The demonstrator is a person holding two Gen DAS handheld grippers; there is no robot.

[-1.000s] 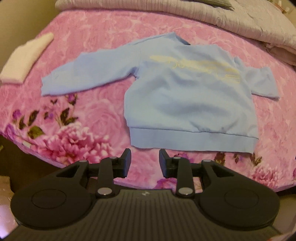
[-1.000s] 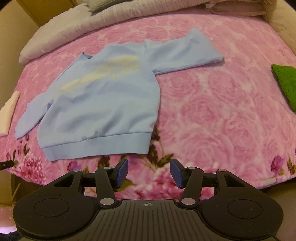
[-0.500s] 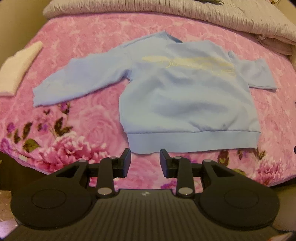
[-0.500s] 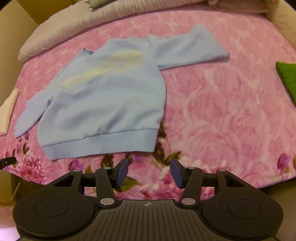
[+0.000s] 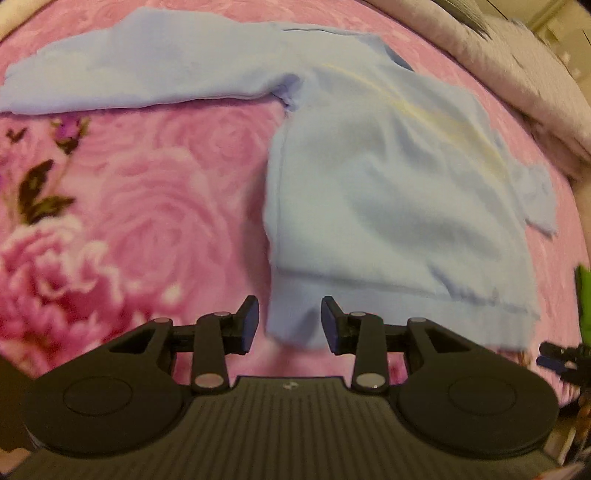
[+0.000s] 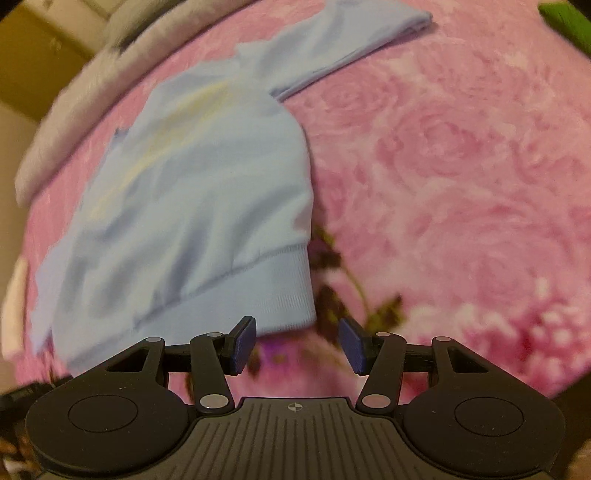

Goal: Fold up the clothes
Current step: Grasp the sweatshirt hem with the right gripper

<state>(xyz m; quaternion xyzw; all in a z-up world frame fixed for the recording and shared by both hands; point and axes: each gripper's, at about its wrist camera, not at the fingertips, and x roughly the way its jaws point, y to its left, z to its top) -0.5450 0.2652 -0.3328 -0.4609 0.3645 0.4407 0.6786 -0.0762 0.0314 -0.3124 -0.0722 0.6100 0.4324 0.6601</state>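
A light blue sweatshirt with a faint yellow print lies flat, front up, on the pink floral bedspread. Its sleeves stretch out to both sides. My left gripper is open, and the near left corner of the ribbed hem lies between its fingers. In the right wrist view the same sweatshirt fills the left half. My right gripper is open just in front of the hem's near right corner, which reaches the gap between the fingers. Both views are blurred by motion.
A grey quilt is bunched along the far side of the bed. A green cloth lies at the bed's right. The other gripper's tips show at the right edge of the left wrist view. The bedspread to the sweatshirt's right is bare.
Both grippers have moved in close and low toward the hem; each now frames a bottom corner. The sweatshirt has not moved. Both stay open.
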